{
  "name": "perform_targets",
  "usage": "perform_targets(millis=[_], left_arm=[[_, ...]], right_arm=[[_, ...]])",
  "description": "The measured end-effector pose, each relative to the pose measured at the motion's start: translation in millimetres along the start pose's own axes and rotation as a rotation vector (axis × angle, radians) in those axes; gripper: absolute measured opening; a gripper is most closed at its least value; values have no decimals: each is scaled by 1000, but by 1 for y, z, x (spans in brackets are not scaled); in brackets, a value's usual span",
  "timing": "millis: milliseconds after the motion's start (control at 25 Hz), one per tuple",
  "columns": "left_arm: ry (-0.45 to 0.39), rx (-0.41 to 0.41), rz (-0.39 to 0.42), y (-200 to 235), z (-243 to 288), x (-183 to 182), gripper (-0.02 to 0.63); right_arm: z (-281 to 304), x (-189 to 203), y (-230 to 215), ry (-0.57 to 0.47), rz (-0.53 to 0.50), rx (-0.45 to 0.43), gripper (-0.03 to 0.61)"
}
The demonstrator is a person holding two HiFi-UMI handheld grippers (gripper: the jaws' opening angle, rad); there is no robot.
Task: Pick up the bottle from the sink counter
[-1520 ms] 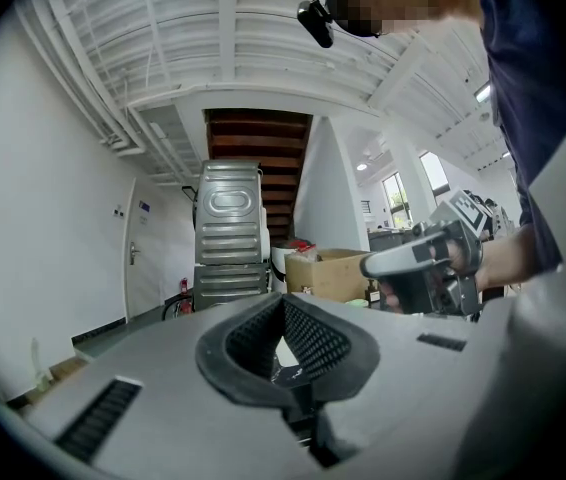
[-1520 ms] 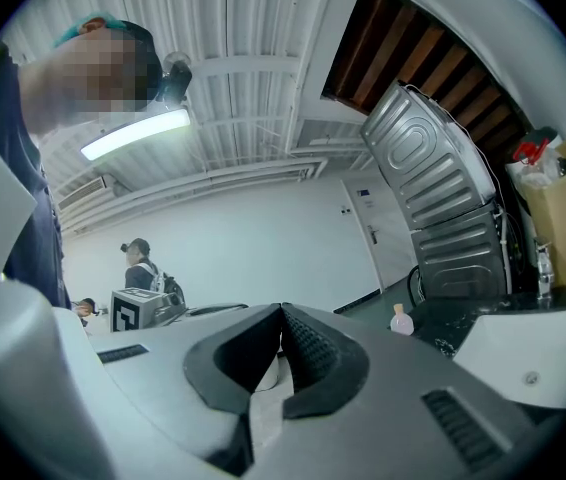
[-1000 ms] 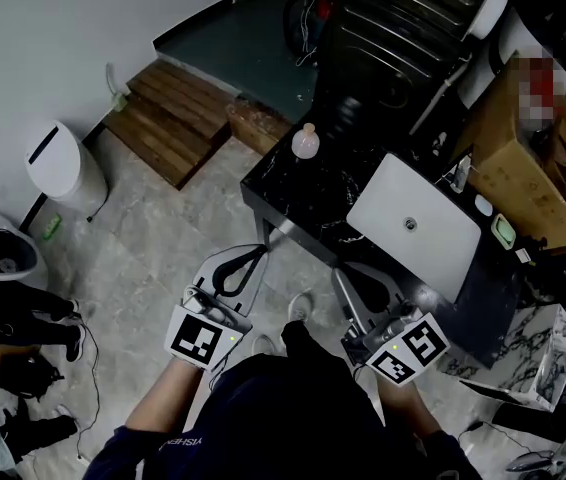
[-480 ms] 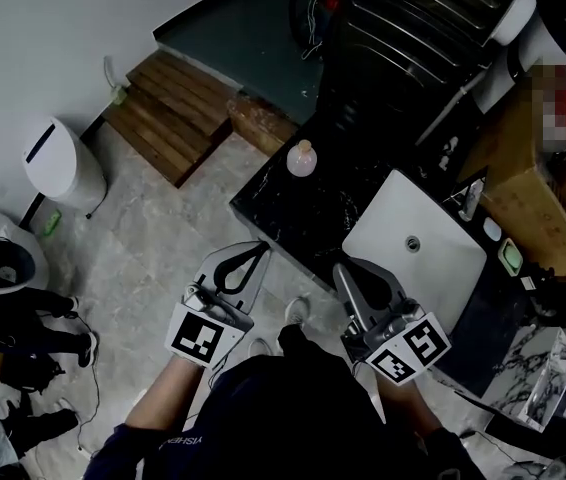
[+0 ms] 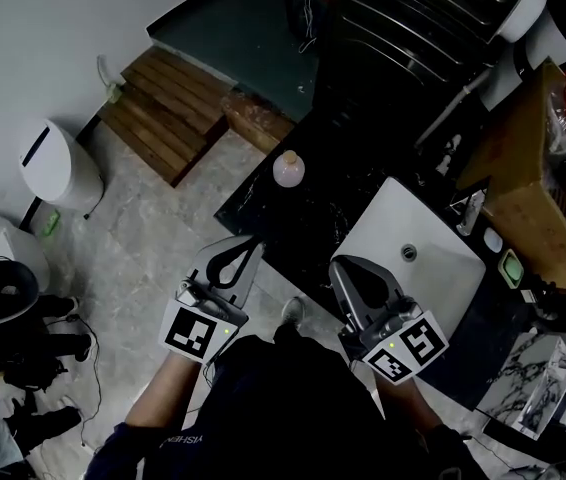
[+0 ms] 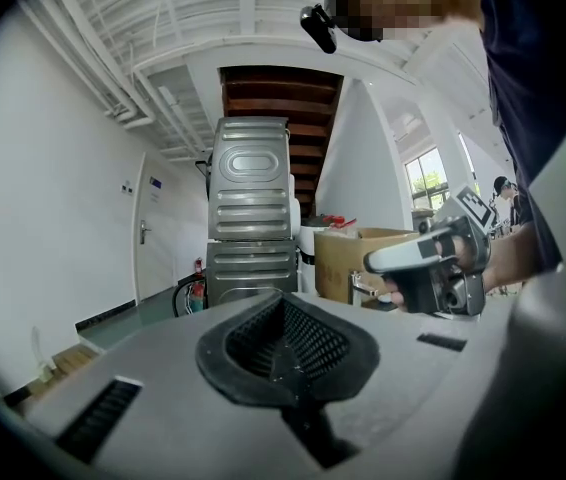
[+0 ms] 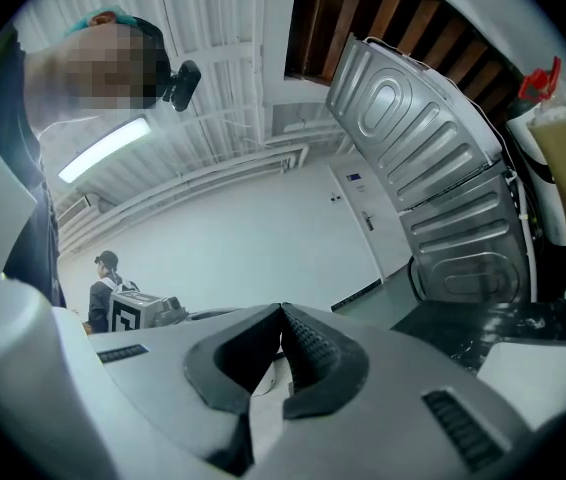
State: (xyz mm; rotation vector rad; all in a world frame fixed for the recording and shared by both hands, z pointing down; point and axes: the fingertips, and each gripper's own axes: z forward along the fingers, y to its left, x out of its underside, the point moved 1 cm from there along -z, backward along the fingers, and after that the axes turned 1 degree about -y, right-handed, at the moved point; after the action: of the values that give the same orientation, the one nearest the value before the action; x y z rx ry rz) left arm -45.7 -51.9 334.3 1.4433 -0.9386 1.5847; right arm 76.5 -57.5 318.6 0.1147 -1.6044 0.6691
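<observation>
Both of the person's tools are held out level in front of the body, side by side and apart from each other. The left hand-held gripper [image 5: 254, 244] has its jaws pressed together with nothing between them; its own view shows the black ribbed pads [image 6: 308, 340] meeting at the tip. The right hand-held gripper [image 5: 336, 265] is likewise closed and empty, its pads [image 7: 315, 353] touching at the far end.

The bottle [image 5: 288, 169], pale pink and round with a small cap, stands upright on the black marbled counter [image 5: 308, 218]. It is ahead of the left hand-held gripper and a little to that gripper's right, clear of its tip, and ahead and to the left of the right hand-held gripper, further off. Neither tool touches it.

A white basin [image 5: 433, 268] set in the counter lies just ahead and to the right of the right hand-held gripper, with a tap [image 5: 470, 211] at its far rim. Well to the left of the left hand-held gripper, wooden steps [image 5: 163, 113] and a white bin [image 5: 58, 168] stand on the floor
</observation>
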Motion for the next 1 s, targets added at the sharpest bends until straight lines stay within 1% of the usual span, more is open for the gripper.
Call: perform_targets(millis=[320, 560, 720, 1000], left_arm=[[15, -8, 4, 7, 22, 1, 6], [24, -6, -7, 15, 29, 5, 6], [29, 9, -7, 26, 36, 9, 6], [28, 60, -19, 53, 51, 20, 7]], right_arm=[[5, -4, -18, 4, 13, 2, 23], [10, -3, -26, 7, 20, 17, 23], [18, -4, -30, 7, 18, 43, 23], [39, -2, -36, 12, 13, 112, 23]])
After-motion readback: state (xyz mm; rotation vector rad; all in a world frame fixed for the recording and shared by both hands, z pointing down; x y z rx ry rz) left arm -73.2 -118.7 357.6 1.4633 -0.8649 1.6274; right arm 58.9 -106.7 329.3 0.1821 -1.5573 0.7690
